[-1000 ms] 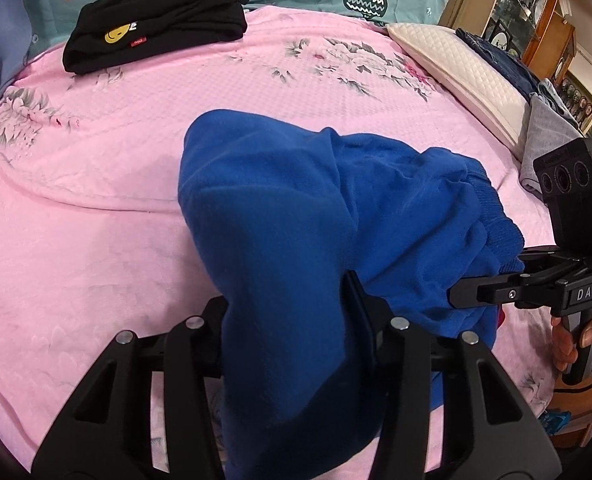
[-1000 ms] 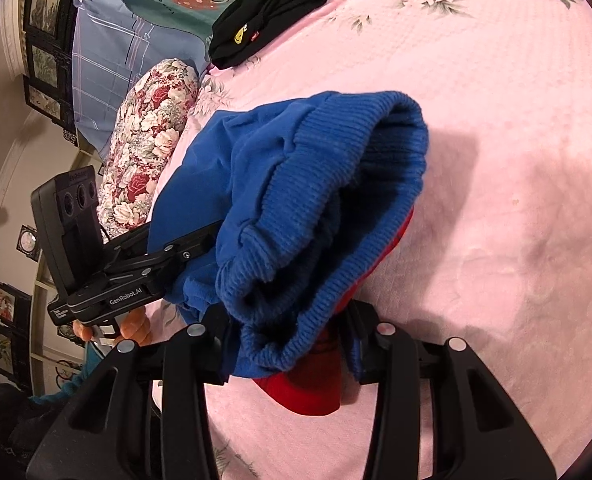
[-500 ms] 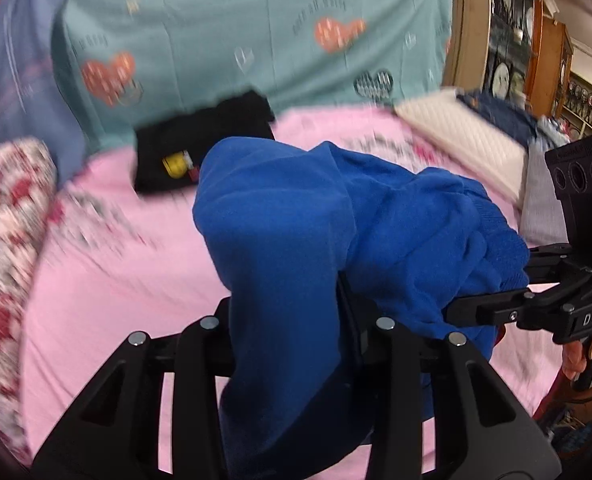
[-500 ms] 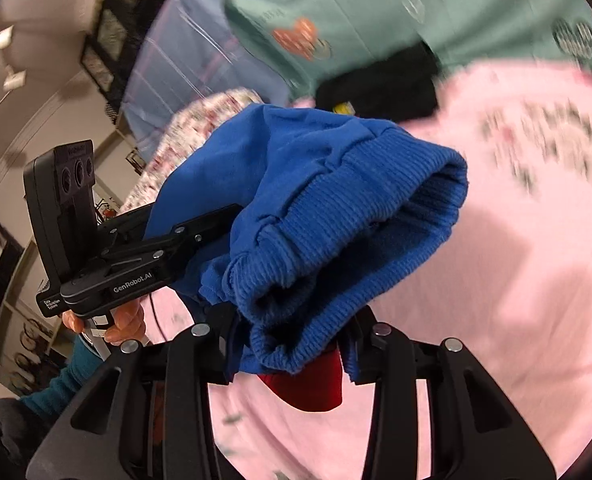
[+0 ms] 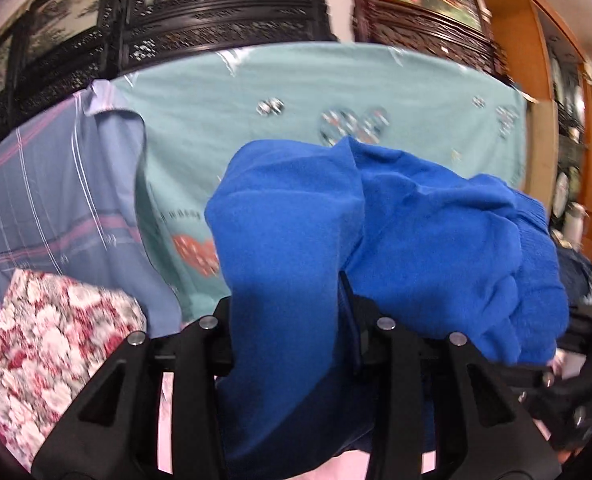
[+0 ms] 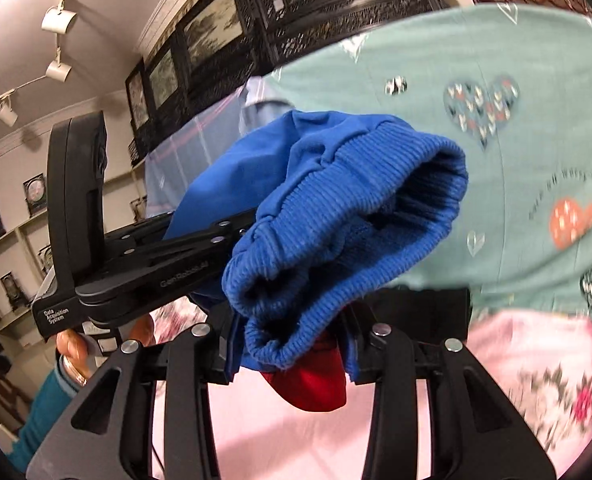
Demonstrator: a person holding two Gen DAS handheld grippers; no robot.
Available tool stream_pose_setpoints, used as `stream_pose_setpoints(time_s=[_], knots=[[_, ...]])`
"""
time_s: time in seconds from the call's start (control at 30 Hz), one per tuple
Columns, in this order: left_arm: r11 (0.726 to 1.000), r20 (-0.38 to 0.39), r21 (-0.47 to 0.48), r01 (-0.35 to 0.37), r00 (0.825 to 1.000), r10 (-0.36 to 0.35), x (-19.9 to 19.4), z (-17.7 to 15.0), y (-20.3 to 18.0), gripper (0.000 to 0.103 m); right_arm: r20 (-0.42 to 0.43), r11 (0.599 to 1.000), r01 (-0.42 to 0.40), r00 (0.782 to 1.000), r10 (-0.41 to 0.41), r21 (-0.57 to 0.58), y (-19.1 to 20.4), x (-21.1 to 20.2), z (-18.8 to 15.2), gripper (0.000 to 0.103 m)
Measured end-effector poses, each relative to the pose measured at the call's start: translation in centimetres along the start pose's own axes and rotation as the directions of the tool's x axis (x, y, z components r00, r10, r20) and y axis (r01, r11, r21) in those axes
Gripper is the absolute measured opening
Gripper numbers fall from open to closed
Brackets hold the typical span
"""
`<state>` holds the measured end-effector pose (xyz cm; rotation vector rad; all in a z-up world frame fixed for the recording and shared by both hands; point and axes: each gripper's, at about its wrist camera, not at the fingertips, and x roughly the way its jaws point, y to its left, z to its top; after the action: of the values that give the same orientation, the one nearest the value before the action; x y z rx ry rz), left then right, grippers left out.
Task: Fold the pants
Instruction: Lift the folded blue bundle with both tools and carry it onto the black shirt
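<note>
The blue pants (image 5: 376, 240) are in the air above the pink bed (image 6: 496, 364), and both tongs hold them. The left tongs (image 5: 285, 332) are closed on a thick bunch of the smooth blue cloth, which hangs down between the two black fingers. The right tongs (image 6: 291, 340) are closed on the ribbed band of the pants, where the cloth is gathered in a roll, and a small red piece (image 6: 316, 384) hangs under this band. In the right wrist view the left tongs come from the side, with a hand (image 6: 71, 348) on the handle, so the two grips are near to each other and the cloth between them is crumpled, not stretched. Behind the pants I see a teal sheet with hearts (image 5: 296, 120) and a flowered pillow (image 5: 47, 340); the background is blurred. I judge that the step in hand is to lift and open the pants before laying them flat. To do it well, I think both tongs should keep a firm pinch and move apart from each other until the edge between them is straight, at the same height, so that the legs hang free below. After this the pants could go down slowly on a bare part of the bed, the far end first, to avoid new wrinkles. The risk is that the thick roll slips from the right tongs, because the grip takes many layers at once.
</note>
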<state>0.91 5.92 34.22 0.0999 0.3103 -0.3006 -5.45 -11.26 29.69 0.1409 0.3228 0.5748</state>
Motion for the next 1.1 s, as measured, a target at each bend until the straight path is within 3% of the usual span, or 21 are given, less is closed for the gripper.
stream_pose_setpoints(time_s=[0.1, 0.2, 0.43, 0.53, 0.57, 0.6, 0.63, 0.67, 0.7, 0.73, 0.77, 0.87, 0.97, 1.07, 1.1], knots=[[0.999, 0.013, -0.021, -0.028, 1.000, 0.028, 3.4, 1.8, 1.4, 0.039, 0.011, 1.000, -0.008, 1.000, 0.008, 0.020, -2.1, 3.3, 1.9, 0.040], [0.999, -0.036, -0.027, -0.045, 0.998, 0.044, 9.0, 1.9, 2.3, 0.039, -0.019, 0.998, -0.006, 1.000, 0.008, 0.056, -5.1, 6.9, 1.7, 0.040], [0.995, -0.193, -0.082, -0.053, 0.981, 0.037, 22.9, -3.8, 4.1, 0.039, -0.148, 0.986, 0.022, 0.989, 0.002, 0.163, -13.8, 18.0, -2.8, 0.039], [0.988, -0.306, -0.130, -0.077, 0.952, 0.034, 29.9, -8.6, 4.9, 0.039, -0.232, 0.965, 0.133, 0.969, -0.079, 0.224, -18.2, 23.2, -6.6, 0.039], [0.986, -0.364, -0.135, -0.097, 0.930, 0.042, 32.5, -10.6, 5.0, 0.042, -0.287, 0.947, 0.203, 0.949, -0.128, 0.250, -20.0, 25.2, -8.4, 0.039], [0.984, -0.425, -0.128, -0.121, 0.904, 0.056, 34.9, -12.6, 5.0, 0.049, -0.345, 0.927, 0.260, 0.925, -0.159, 0.269, -21.4, 26.8, -9.9, 0.040], [0.981, -0.479, -0.118, -0.151, 0.874, 0.077, 36.8, -14.4, 5.1, 0.056, -0.433, 0.903, 0.323, 0.883, -0.181, 0.282, -23.1, 28.9, -12.0, 0.042], [0.976, -0.507, -0.115, -0.186, 0.856, 0.104, 38.1, -16.4, 5.3, 0.073, -0.464, 0.893, 0.333, 0.870, -0.167, 0.302, -24.2, 30.1, -13.8, 0.044], [0.971, -0.480, -0.134, -0.200, 0.870, 0.113, 38.2, -17.3, 5.5, 0.087, -0.436, 0.893, 0.321, 0.885, -0.164, 0.315, -24.5, 30.1, -14.4, 0.046], [0.967, -0.441, -0.158, -0.200, 0.891, 0.112, 37.8, -17.6, 5.8, 0.093, -0.404, 0.900, 0.318, 0.896, -0.183, 0.298, -24.3, 29.9, -14.6, 0.046], [0.966, -0.431, -0.168, -0.199, 0.896, 0.109, 37.7, -17.8, 5.9, 0.096, -0.404, 0.904, 0.320, 0.895, -0.190, 0.283, -24.1, 30.0, -14.6, 0.047], [0.966, -0.439, -0.175, -0.190, 0.893, 0.096, 36.7, -17.8, 6.2, 0.096, -0.441, 0.890, 0.329, 0.881, -0.169, 0.316, -24.3, 30.0, -13.7, 0.050], [0.961, -0.423, -0.200, -0.191, 0.901, 0.091, 34.0, -17.1, 6.2, 0.096, -0.467, 0.866, 0.336, 0.873, -0.139, 0.370, -23.6, 28.2, -12.0, 0.063], [0.957, -0.372, -0.218, -0.189, 0.923, 0.097, 30.1, -15.5, 6.6, 0.096, -0.392, 0.883, 0.341, 0.897, -0.203, 0.323, -21.6, 23.3, -8.9, 0.067], [0.956, -0.355, -0.225, -0.186, 0.930, 0.097, 28.7, -15.1, 6.7, 0.096, -0.355, 0.883, 0.332, 0.911, -0.210, 0.331, -20.9, 21.1, -7.6, 0.073]])
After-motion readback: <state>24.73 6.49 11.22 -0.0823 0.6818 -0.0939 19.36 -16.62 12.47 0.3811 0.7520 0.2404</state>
